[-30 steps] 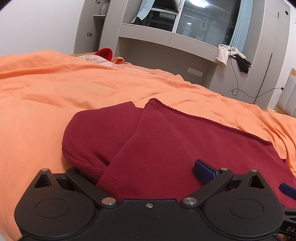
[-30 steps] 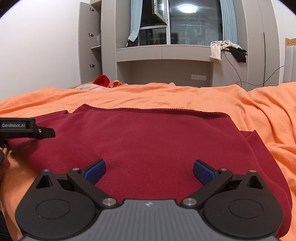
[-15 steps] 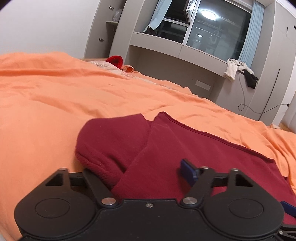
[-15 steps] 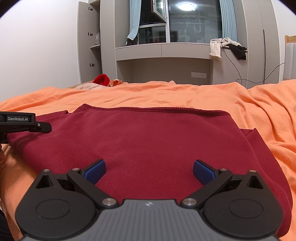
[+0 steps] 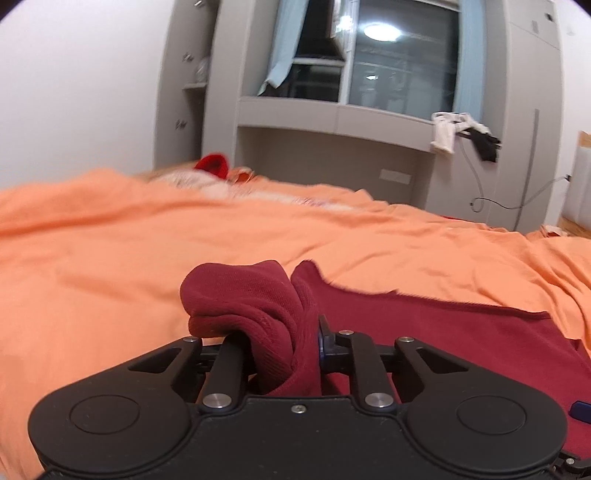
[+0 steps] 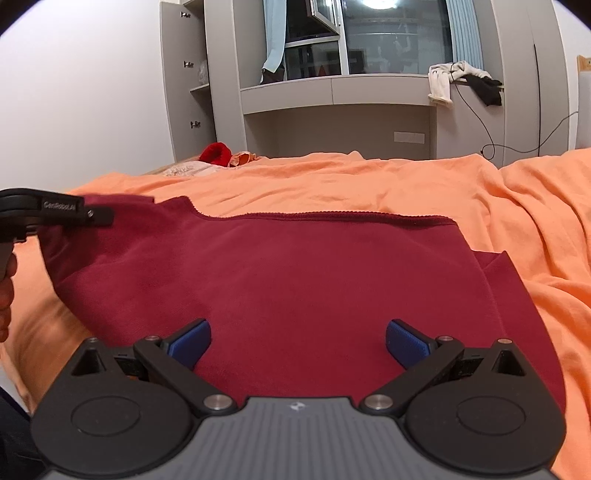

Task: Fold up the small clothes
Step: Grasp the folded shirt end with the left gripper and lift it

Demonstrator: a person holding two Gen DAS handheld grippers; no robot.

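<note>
Since a second ago left claw has clamped onto the maroon garment's left edge and bunched it upward. Right claw hovers spread over its near hem, gripping nothing. Garment lies on the orange bed, long axis left-right, far hem toward the grey cabinet. Judging: side fold starting, rest undone.

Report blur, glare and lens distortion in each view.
Left wrist view: motion blur smears the orange bedding and shelving; ceiling-lamp reflection glares in the window. Right wrist view: sharper, fisheye bends the cabinet edges, same reflection at top.
</note>
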